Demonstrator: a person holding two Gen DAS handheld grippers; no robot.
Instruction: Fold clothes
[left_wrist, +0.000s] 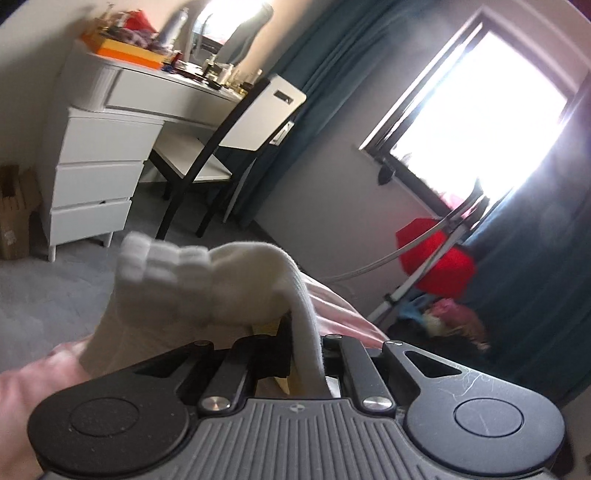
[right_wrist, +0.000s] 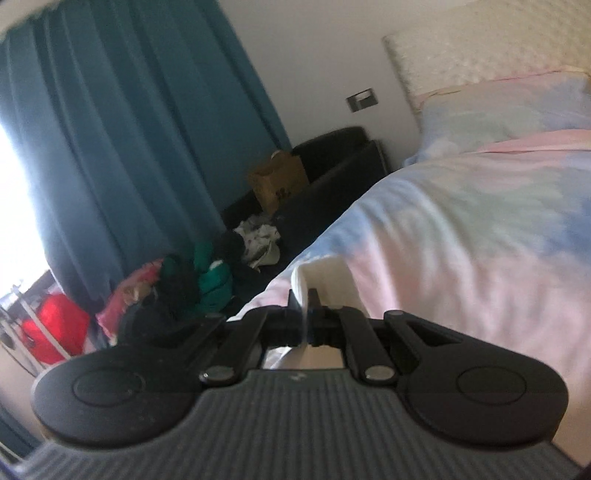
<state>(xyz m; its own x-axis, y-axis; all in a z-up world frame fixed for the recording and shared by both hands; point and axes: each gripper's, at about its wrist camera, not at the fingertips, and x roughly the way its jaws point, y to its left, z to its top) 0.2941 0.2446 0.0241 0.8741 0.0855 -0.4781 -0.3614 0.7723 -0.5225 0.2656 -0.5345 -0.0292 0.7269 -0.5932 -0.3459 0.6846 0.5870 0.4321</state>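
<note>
Between each claw's closed fingers, left claw (left_wrist: 308, 354) and right claw (right_wrist: 308, 314), white sock (left_wrist: 207, 284) is pinched.

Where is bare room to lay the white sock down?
Free: the pastel tie-dye bedspread between the pillow and the right tool. Crowded: the floor clothes pile by the teal curtain, and the cluttered white dresser.
</note>
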